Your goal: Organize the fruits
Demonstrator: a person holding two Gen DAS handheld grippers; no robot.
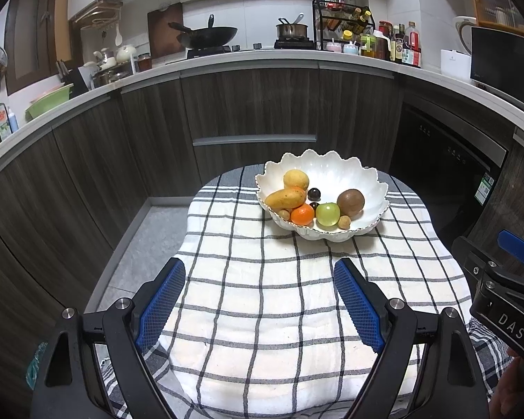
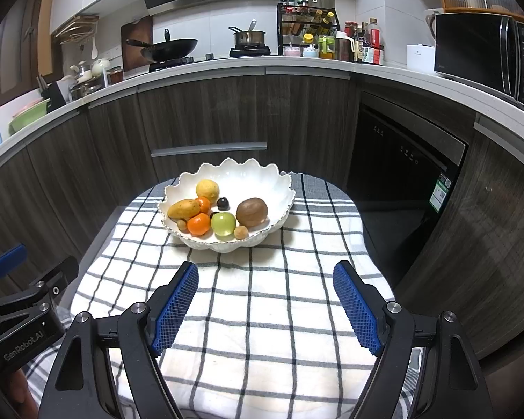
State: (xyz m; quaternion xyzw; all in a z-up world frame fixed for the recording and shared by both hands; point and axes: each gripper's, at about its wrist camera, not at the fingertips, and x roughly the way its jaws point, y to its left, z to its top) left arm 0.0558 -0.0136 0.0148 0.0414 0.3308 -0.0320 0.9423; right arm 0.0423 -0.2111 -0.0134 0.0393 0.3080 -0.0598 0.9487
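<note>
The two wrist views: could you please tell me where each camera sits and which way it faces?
Left wrist view: on the left gripper, angled down over the checked cloth toward the white bowl of fruit; its own two open blue-padded fingers show, plus the right gripper at the right edge.
Right wrist view: on the right gripper, facing the same way; its open fingers show, the left gripper at the left edge.
Shared: bowl, cloth, kitchen counter, wok.
</note>
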